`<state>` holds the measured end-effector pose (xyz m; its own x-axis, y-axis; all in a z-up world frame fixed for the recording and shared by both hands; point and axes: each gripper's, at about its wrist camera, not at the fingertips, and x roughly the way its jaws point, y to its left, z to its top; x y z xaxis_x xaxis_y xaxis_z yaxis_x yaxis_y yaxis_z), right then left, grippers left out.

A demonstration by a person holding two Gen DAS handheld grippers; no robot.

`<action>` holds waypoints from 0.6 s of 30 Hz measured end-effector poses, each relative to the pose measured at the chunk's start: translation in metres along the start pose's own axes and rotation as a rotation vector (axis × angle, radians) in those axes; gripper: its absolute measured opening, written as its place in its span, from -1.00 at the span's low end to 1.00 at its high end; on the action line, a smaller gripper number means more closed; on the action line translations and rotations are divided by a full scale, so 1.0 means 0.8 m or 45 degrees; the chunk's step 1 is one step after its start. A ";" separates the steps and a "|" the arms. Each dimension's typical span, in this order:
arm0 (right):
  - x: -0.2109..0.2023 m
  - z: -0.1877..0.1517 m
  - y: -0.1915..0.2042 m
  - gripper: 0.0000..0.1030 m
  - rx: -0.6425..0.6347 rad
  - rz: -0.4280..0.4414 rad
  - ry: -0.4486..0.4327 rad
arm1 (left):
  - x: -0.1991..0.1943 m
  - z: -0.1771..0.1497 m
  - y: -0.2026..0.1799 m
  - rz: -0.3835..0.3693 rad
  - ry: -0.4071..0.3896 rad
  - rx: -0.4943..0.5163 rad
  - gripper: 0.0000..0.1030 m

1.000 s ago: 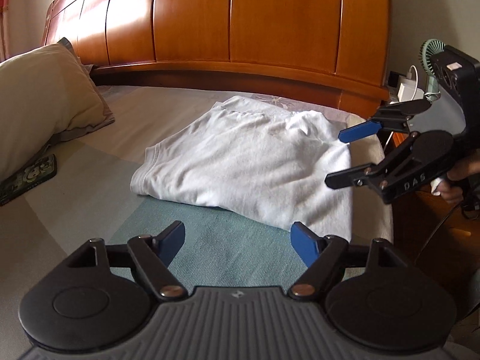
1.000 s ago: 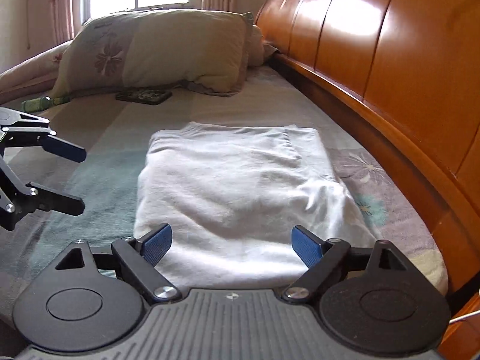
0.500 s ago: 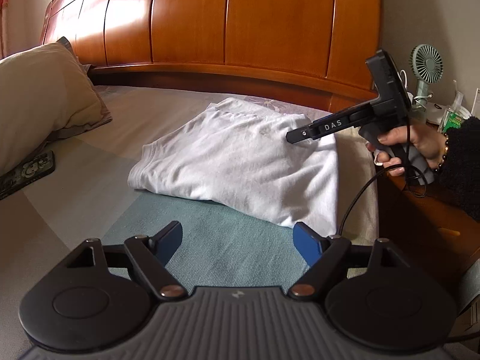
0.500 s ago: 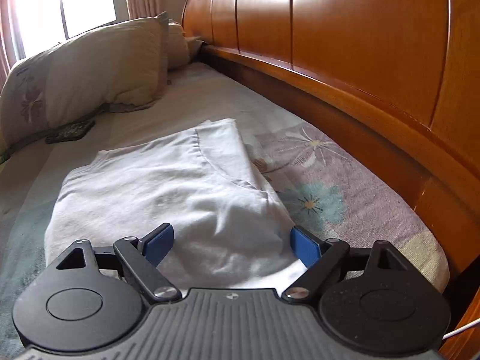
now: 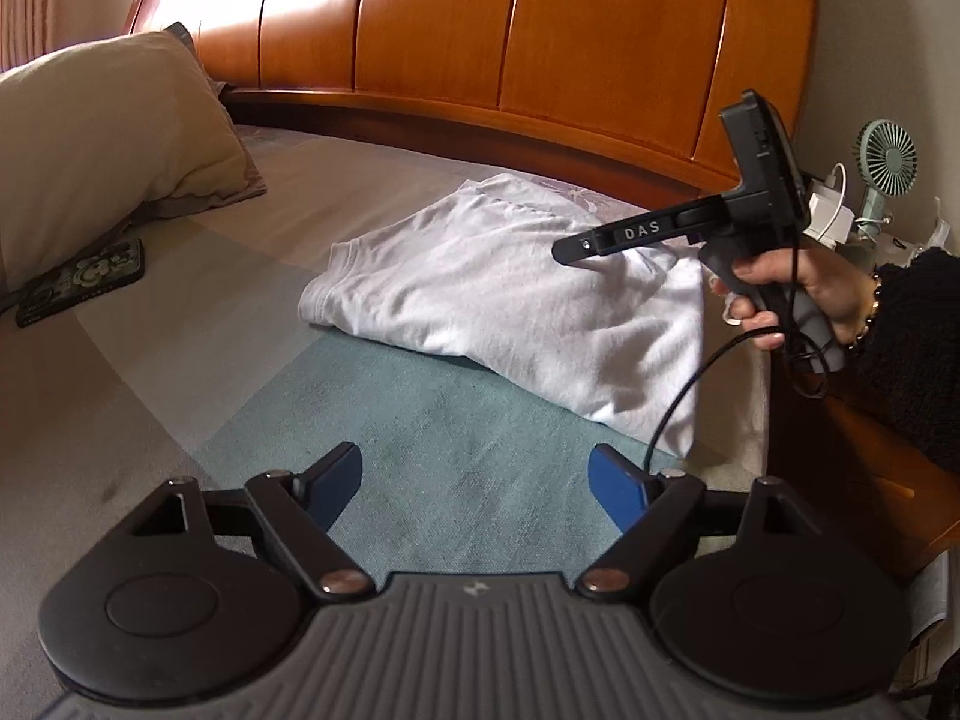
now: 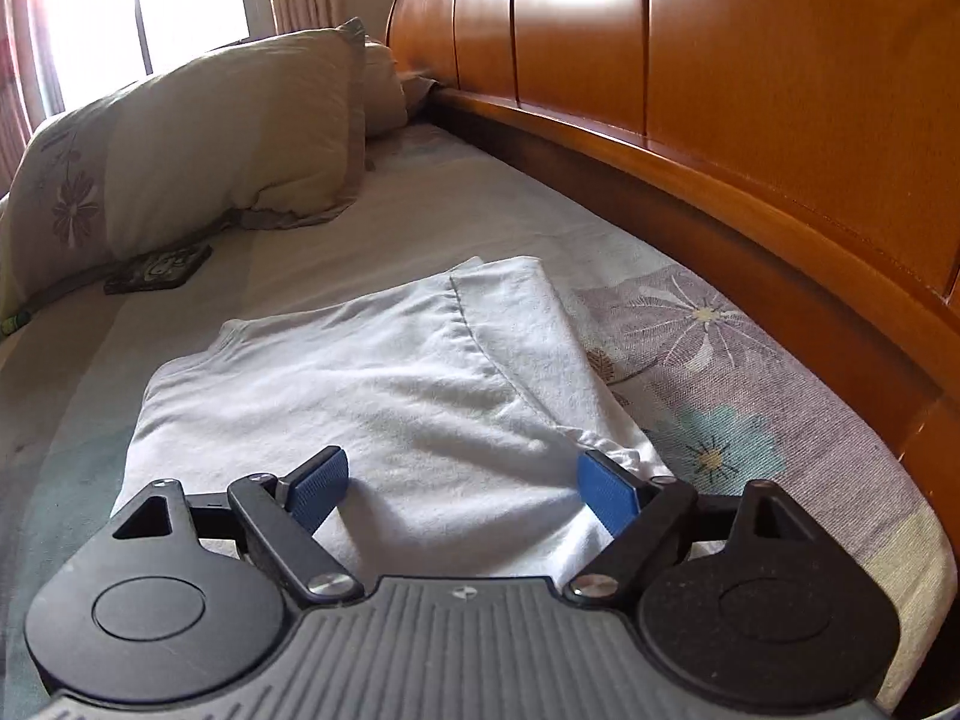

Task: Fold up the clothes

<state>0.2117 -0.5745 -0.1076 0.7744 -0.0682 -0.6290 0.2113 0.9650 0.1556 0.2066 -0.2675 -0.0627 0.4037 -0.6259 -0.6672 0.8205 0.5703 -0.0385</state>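
The left gripper [image 5: 475, 483] has its two blue-padded fingers [image 5: 336, 480] spread wide with nothing between them; it hangs over the teal patch of the bedsheet [image 5: 456, 456], short of the near edge of the white T-shirt [image 5: 504, 300] and not touching it. The right gripper [image 6: 462, 483] is spread just as wide and holds nothing — its own camera shows both blue pads [image 6: 606, 489] low over the shirt's near end, the cloth [image 6: 390, 396] filling the gap between them, though whether the pads press the fabric cannot be told. From the left camera that gripper [image 5: 567, 249] shows side-on above the shirt's right end, its linkage reaching leftward over the cloth, so the gap between its fingers cannot be read there. A hand [image 5: 798, 288] in a dark fuzzy sleeve [image 5: 906, 348] grips its handle at the bed's edge, a black cable [image 5: 684, 396] looping down from it. The shirt lies folded into a rough rectangle on the bed — near the wooden headboard [image 5: 540, 36], well apart from the pillow [image 5: 102, 132] and the phone [image 5: 84, 279] beside it.
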 end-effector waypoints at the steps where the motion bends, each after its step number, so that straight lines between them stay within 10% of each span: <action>1: -0.003 0.006 0.006 0.70 -0.005 -0.007 -0.010 | -0.003 -0.001 0.002 0.003 -0.002 -0.003 0.61; 12: 0.068 0.051 0.026 0.79 -0.057 -0.117 0.055 | -0.026 -0.020 0.032 0.043 0.017 -0.092 0.71; 18: 0.022 0.058 0.077 0.79 -0.163 -0.004 0.002 | -0.042 -0.028 0.048 0.102 0.007 -0.111 0.74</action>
<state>0.2662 -0.5280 -0.0741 0.7731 -0.0707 -0.6304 0.1357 0.9892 0.0555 0.2158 -0.2131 -0.0584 0.4640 -0.5737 -0.6750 0.7473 0.6626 -0.0494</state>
